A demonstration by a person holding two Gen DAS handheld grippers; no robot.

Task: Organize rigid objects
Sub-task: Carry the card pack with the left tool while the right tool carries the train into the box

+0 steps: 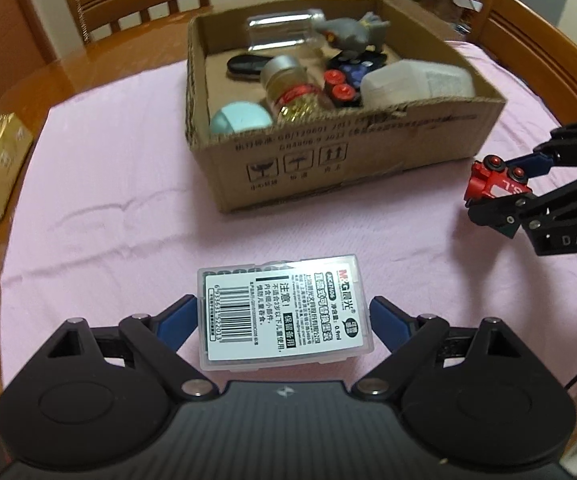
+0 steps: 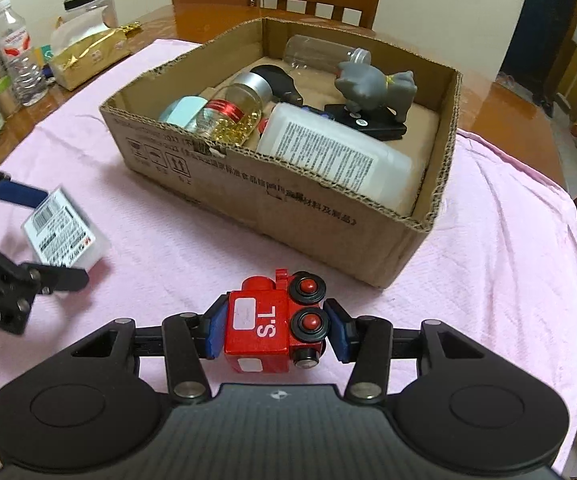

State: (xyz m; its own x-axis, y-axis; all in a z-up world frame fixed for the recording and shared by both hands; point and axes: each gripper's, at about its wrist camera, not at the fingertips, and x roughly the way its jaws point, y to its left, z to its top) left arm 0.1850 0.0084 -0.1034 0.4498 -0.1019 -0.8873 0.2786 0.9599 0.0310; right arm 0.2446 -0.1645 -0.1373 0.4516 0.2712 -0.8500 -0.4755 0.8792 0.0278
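Toy train (image 2: pixel 278 320) sits clamped in the right gripper (image 2: pixel 274 326), blue pads pressed on its red body at one side and its wheels at the other, its length running forward out of the jaws toward the box. Over on the left, the clear plastic case (image 1: pixel 282 312) with the barcode label lies between the fingers of the left gripper (image 1: pixel 284 320), long axis pointing away from the camera; the pads stand at its two long edges and look to be gripping it across its width. Whether either piece is clear of the pink cloth (image 1: pixel 108 200) I can't say for sure.

Now the key line: straight ahead of both hands stands the cardboard box (image 2: pixel 328 216), open-topped, already crowded with a jar of gold beads (image 2: pixel 232 114), a white bottle (image 2: pixel 328 160), a grey figurine (image 2: pixel 376 88). The train's hand looks nearer to the near wall. Each load has to go up and over that wall, I'd judge.
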